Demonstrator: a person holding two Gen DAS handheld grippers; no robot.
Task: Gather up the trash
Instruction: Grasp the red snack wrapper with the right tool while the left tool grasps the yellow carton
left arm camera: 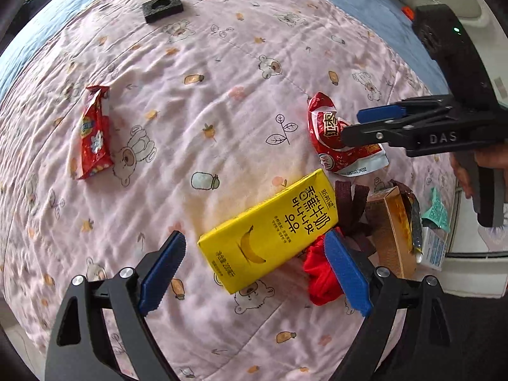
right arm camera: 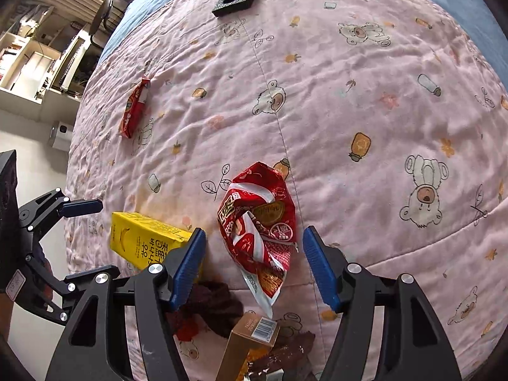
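left gripper (left arm camera: 258,270) open astride yellow carton (left arm camera: 270,231) | right gripper (right arm camera: 252,265) open astride red wrapper (right arm camera: 258,222)

Left hand-held gripper (left arm camera: 255,271) with black angular linkage arms, silver round screws, ribbed blue finger pads (left arm camera: 163,273), right hand-held gripper (right arm camera: 254,265) built alike, white "DAS" lettering on its black body, small green light, bare skin behind its handle

Left gripper (left arm camera: 255,266) jaws wide apart; right gripper (right arm camera: 254,265) likewise.

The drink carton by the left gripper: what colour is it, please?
Yellow carton, clearest in left wrist view.
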